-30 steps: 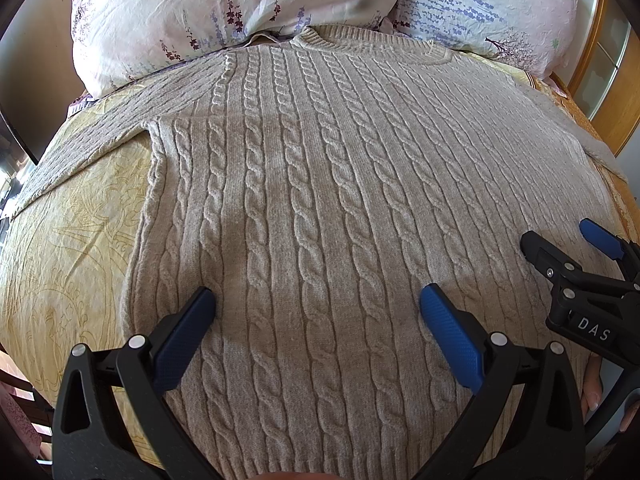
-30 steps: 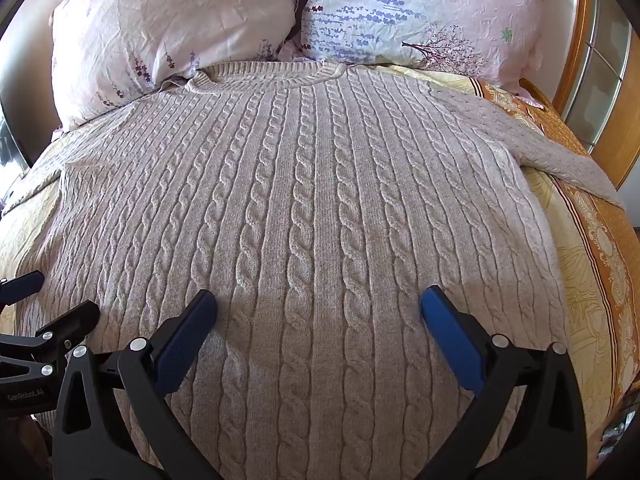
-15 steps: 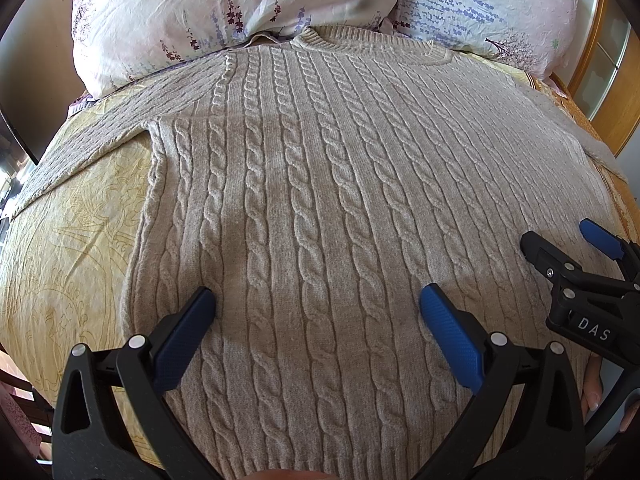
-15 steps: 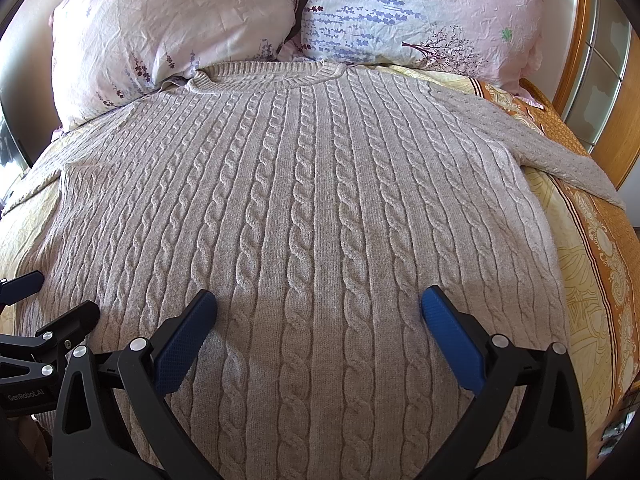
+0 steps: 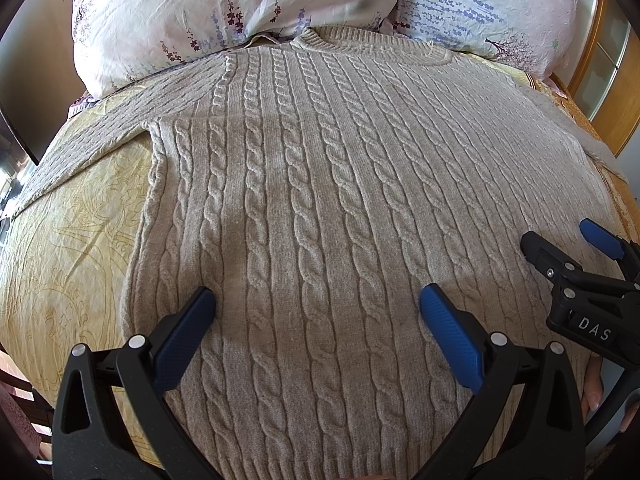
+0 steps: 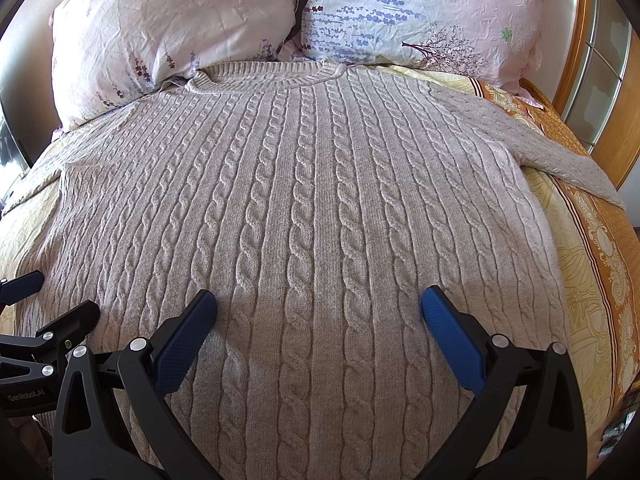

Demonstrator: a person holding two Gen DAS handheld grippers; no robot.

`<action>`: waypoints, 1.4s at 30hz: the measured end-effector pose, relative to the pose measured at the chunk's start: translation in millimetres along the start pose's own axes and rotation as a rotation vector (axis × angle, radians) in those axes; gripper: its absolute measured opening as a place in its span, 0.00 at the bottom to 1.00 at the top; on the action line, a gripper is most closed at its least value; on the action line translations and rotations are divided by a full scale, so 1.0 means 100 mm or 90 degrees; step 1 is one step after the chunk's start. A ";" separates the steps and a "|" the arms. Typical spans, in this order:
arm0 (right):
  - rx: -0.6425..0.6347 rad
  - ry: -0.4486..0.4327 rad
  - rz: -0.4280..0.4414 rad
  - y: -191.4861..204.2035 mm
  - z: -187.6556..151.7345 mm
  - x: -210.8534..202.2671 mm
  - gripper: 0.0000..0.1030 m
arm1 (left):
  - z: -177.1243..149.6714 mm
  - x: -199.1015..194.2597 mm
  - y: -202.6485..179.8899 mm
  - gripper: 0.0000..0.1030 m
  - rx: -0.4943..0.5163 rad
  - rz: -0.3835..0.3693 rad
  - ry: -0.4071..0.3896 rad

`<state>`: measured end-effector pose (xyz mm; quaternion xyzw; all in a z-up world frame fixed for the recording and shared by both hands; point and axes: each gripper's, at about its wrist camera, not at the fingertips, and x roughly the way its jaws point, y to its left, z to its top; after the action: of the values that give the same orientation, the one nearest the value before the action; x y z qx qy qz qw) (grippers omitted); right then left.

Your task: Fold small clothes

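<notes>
Beige cable-knit sweater (image 5: 320,184) flat on bedspread (image 5: 68,248), collar far by pillows (image 6: 400,12). My left gripper (image 5: 316,312) and right gripper (image 6: 318,312) gape wide over near hem, empty.

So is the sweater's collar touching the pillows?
Touching. In the right wrist view the sweater has its ribbed collar pressed against the lower edges of the left pillow and right pillow, with no bedsheet showing between.

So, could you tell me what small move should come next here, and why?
Probably lower the left claw onto the left sleeve to fold it inward. The sweater lies flat and unfolded on the bed, sleeves spread, and both claws hang open, holding nothing.
</notes>
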<state>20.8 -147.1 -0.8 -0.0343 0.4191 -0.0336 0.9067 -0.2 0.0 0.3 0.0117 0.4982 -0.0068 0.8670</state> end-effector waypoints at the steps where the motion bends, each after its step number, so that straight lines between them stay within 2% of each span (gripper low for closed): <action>1: 0.000 0.000 0.000 0.00 0.00 0.00 0.99 | 0.00 0.00 0.00 0.98 0.000 0.000 0.000; 34: 0.001 0.000 -0.001 0.01 0.00 0.00 0.99 | 0.00 0.00 0.00 0.98 0.000 0.001 -0.002; 42: -0.016 0.020 0.010 0.04 0.02 0.04 0.99 | 0.03 0.01 0.00 0.98 0.009 0.001 0.001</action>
<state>25.5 -143.8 -2.9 -0.0420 0.4337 -0.0215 0.8998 3.1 0.0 1.4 0.0179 0.4986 -0.0096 0.8666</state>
